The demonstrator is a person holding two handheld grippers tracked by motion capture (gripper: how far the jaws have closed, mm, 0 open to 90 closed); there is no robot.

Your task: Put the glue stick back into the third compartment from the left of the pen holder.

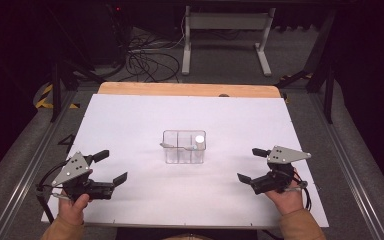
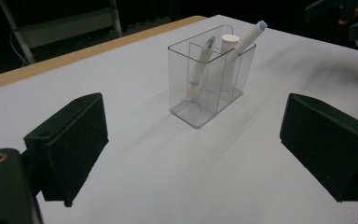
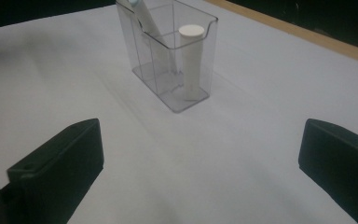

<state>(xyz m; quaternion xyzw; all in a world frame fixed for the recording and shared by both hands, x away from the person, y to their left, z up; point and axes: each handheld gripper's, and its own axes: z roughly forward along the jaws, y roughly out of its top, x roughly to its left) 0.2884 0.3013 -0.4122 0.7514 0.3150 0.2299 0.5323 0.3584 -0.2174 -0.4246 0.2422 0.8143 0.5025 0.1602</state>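
I hold my left gripper (image 1: pixel 112 166) low over the near left part of the white table (image 1: pixel 130 120), its jaws spread wide with nothing between them. My right gripper (image 1: pixel 252 164) sits over the near right part, also spread wide and holding nothing. Between the two, near the middle of the table and well apart from both, stands a clear plastic holder (image 1: pixel 184 147), upright and split by thin walls into compartments. In my left gripper view the holder (image 2: pixel 210 77) stands ahead between my black jaws, and three things stand in it: a white tube (image 2: pixel 230 60) standing straight, a white pen (image 2: pixel 248 36) with a pale blue tip leaning out over the rim, and a second pen (image 2: pixel 200 65) with a grey clip tilted in the compartment beside it. In my right gripper view the tube (image 3: pixel 190 58) stands in the compartment nearest me, with a pen (image 3: pixel 144 21) leaning behind it. Neither gripper touches the holder or anything in it.
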